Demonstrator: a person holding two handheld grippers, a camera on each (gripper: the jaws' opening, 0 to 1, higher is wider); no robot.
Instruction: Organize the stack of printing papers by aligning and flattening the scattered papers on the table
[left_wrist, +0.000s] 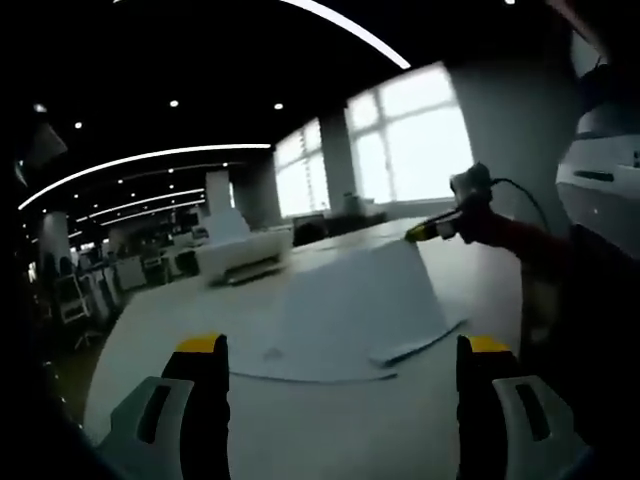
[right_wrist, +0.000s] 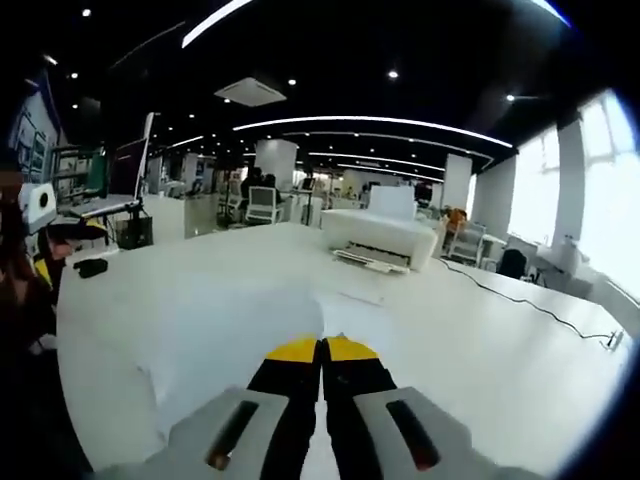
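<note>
White printing sheets (left_wrist: 345, 315) lie loosely stacked on the white table (left_wrist: 200, 310); a few edges stick out at the right. The top sheet (left_wrist: 370, 290) stands tilted up, held by its far corner. My right gripper (left_wrist: 428, 231) comes in from the right and pinches that corner. In the right gripper view the same sheet (right_wrist: 230, 340) slopes up to my right gripper (right_wrist: 322, 348), whose yellow-tipped jaws are closed on its corner. My left gripper (left_wrist: 340, 350) hangs open, jaws wide apart, just in front of the stack and touching nothing. It also appears at the left edge as the left gripper (right_wrist: 78, 232).
A white printer (left_wrist: 245, 255) stands at the back of the table, also seen as the printer (right_wrist: 385, 238). A thin cable (right_wrist: 525, 298) runs across the table's right side. A small black object (right_wrist: 90, 267) lies near the left edge. Office desks and chairs stand beyond.
</note>
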